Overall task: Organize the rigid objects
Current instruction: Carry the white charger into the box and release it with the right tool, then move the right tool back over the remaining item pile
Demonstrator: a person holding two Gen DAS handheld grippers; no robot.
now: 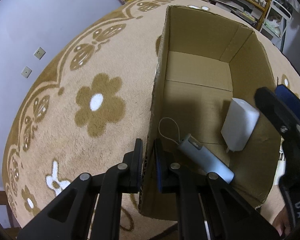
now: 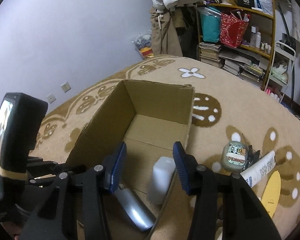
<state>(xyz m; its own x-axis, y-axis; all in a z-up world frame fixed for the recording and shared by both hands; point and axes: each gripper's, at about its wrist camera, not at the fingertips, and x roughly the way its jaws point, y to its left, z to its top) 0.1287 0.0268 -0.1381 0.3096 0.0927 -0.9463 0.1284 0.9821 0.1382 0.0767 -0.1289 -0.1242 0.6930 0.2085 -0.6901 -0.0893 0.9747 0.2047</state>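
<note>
An open cardboard box (image 1: 247, 46) (image 2: 159, 100) stands on the flowered rug. Inside lie a white charger block (image 1: 239, 125) (image 2: 161, 180) against the right wall and a grey cylinder with a loop cord (image 1: 205, 160) (image 2: 134, 208). My left gripper (image 1: 148, 160) is shut on the box's left wall near its front corner. My right gripper (image 2: 150, 168) is open and empty above the box's right front, with the white block just below its jaws; its fingers (image 1: 273, 108) show in the left wrist view.
On the rug right of the box lie a small decorated case (image 2: 234, 156), a white tube (image 2: 257, 170), a yellow flat piece (image 2: 272, 192) and a dark tangle of small items (image 2: 251, 154). Shelves with books and bags (image 2: 235, 40) stand behind. A wall is at the left.
</note>
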